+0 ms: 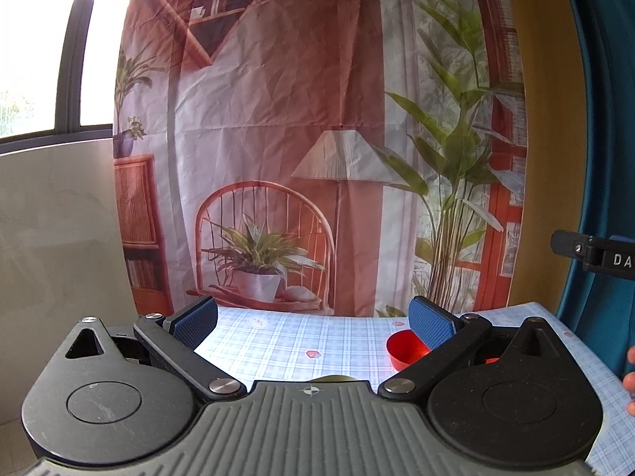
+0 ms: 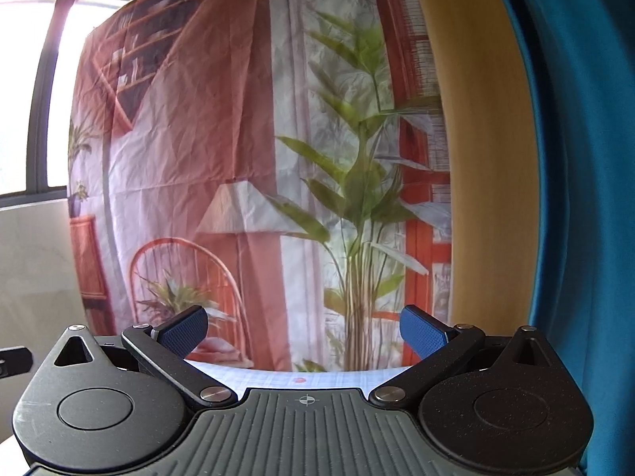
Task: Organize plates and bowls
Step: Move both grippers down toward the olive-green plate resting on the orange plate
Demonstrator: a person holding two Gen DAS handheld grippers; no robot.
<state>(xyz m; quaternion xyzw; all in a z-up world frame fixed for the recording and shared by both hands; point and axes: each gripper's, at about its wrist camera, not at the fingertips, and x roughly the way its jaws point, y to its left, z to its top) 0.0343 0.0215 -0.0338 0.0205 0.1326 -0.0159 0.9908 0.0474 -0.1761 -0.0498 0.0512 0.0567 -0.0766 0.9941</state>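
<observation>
Left wrist view shows one red bowl [image 1: 405,348] standing upright on the checked tablecloth [image 1: 278,341]. Its inside is only partly visible; nothing can be seen in the visible part. The right-hand blue pad of the left gripper [image 1: 313,321] overlaps the bowl's right side in the picture; whether pad and bowl touch cannot be told. A small olive-coloured edge [image 1: 329,377] shows just above the gripper body, too little of it to identify.

Count of visible items: one bowl, two grippers. No plate can be identified in either view.

Left gripper: the jaws stand wide apart with nothing between them. The tool is held roughly level above the near part of the table, pointing toward the printed backdrop [image 1: 317,119] that hangs behind the table's far edge. At the right edge of this view, part of the other tool [image 1: 595,256] and a person's fingertips [image 1: 629,380] are visible.

Right wrist view: the right gripper [image 2: 305,331] also has its jaws wide apart and empty. It is held level and aimed at the same backdrop, with only a narrow strip of tablecloth visible between its fingers. A blue curtain [image 2: 575,198] hangs to the right, and a window [image 2: 24,99] is at the left.
</observation>
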